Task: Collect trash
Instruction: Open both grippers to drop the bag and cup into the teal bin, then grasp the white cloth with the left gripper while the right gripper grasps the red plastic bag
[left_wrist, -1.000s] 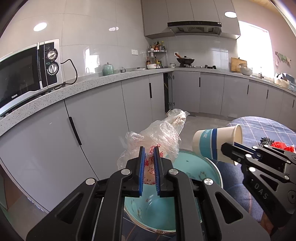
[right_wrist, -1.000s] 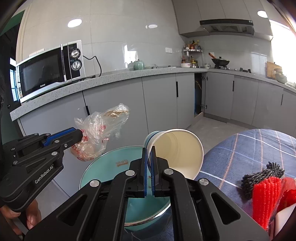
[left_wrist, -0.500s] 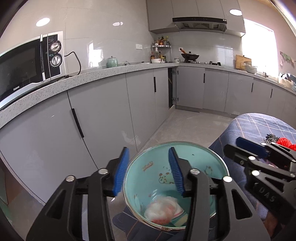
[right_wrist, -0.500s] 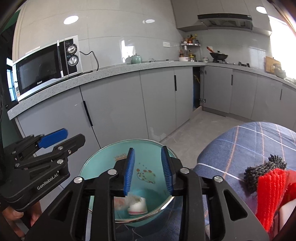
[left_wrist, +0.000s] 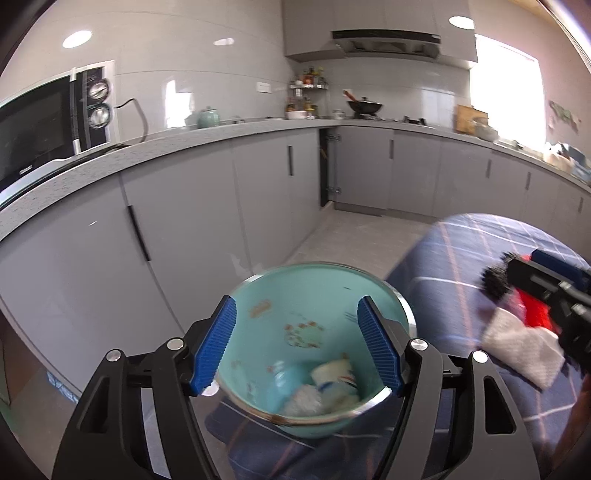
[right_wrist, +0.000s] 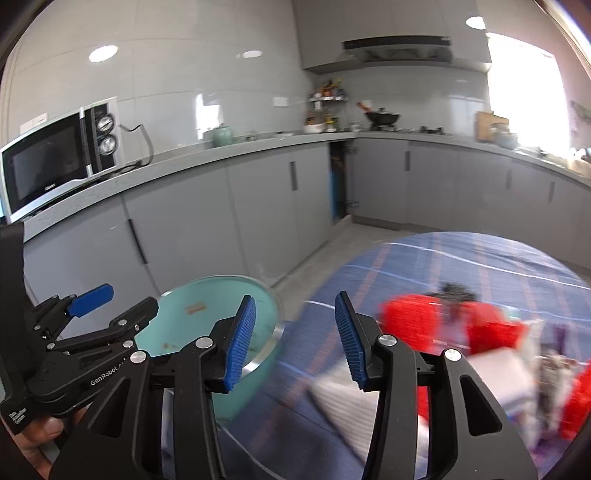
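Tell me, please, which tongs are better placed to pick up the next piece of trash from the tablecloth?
Probably the right tongs: open, empty, facing the blurred red and white litter on the checked tablecloth. The left tongs, also open, hang over the teal basin.

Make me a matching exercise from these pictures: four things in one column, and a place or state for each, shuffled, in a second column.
Things
1. round teal enamel basin
2. crumpled paper cup
3. silver microwave oven
4. black wok

Places or states
A. on the stove under the range hood
B. lying inside the basin
C. at the edge of the blue checked tablecloth
D. on the grey countertop, far left

Pairs: 1-C, 2-B, 3-D, 4-A
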